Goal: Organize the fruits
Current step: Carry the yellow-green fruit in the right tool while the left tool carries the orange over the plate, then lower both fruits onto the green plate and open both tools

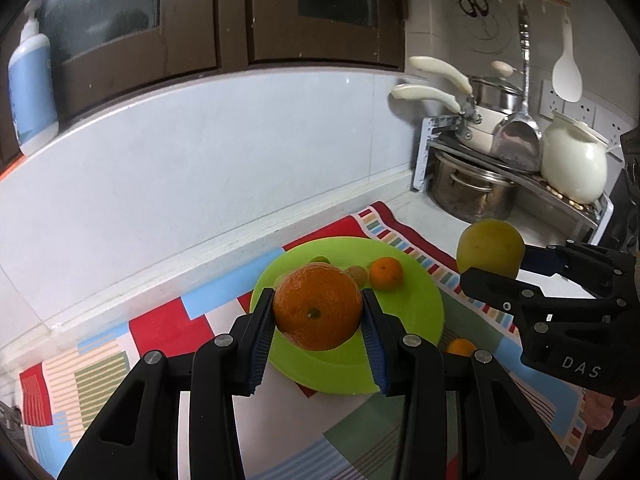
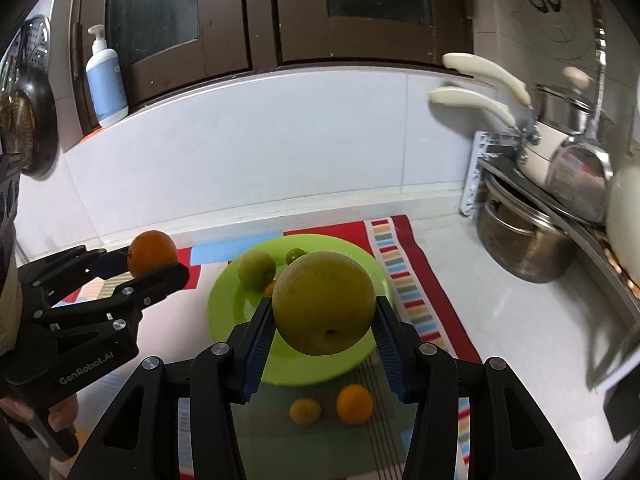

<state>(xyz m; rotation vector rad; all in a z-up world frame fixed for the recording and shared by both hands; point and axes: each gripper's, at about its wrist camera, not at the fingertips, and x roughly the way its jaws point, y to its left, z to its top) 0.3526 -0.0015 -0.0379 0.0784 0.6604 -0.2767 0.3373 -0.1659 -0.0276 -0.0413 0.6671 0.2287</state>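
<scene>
Left wrist view: the left claw grips a large orange between its blue-padded fingers, holding it in the air above a green plate. On the plate's far side lie a small mandarin and two small greenish fruits, one of them largely hidden behind the orange. The plate sits on a striped, multicoloured cloth spread over the bench. At right the right claw carries a yellow-green pear — clear of the plate, above the cloth's edge. A small orange fruit lies on the cloth just beside the plate.

Right wrist view: the right claw is closed on the pear, raised over the plate. A greenish fruit and a smaller green one rest on the plate. Two small orange fruits lie on the cloth near the plate's near rim. At left, the left claw holds the orange — off the plate's side.
</scene>
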